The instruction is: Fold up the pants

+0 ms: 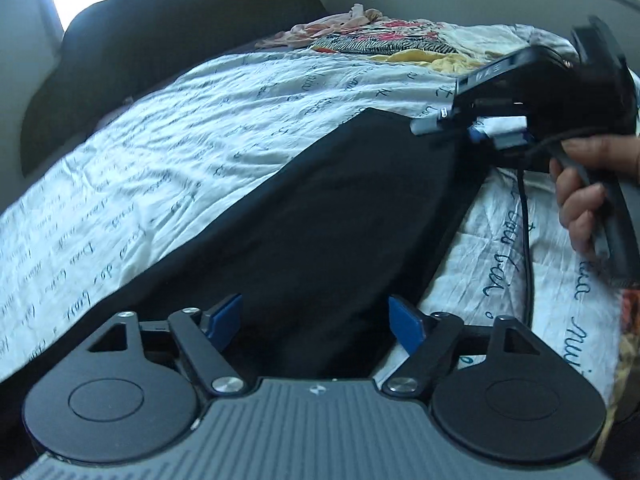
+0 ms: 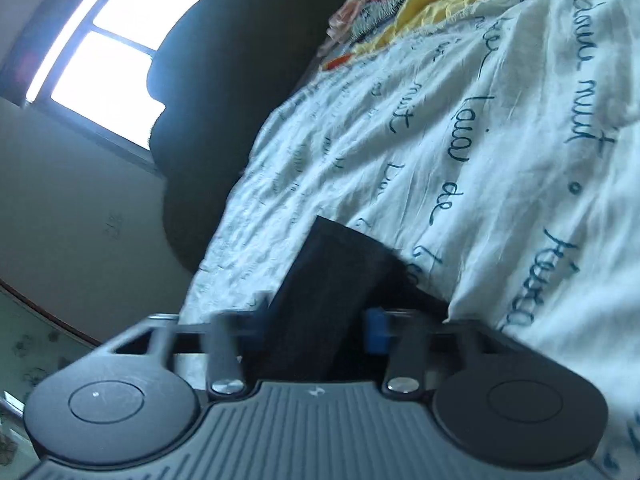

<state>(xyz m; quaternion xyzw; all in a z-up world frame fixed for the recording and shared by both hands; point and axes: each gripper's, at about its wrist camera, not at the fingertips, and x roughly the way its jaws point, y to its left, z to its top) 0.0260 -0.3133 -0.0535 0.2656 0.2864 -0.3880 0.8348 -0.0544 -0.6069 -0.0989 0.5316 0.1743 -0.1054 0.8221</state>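
Observation:
Black pants (image 1: 332, 216) lie stretched out flat on a white bedspread with blue handwriting (image 1: 168, 140). My left gripper (image 1: 316, 320) is open, its blue pads (image 1: 224, 320) on either side of the near part of the pants. My right gripper (image 1: 476, 130) shows in the left wrist view at the far end of the pants, held by a hand (image 1: 588, 184). In the right wrist view my right gripper (image 2: 320, 324) stands open around the pants' end (image 2: 332, 280), blue pads (image 2: 376, 330) apart and blurred.
A pile of patterned and yellow clothes (image 1: 384, 40) lies at the far end of the bed, also in the right wrist view (image 2: 420, 0). A dark rounded headboard or chair (image 1: 160, 52) stands beyond the bed, under a bright window (image 2: 120, 36).

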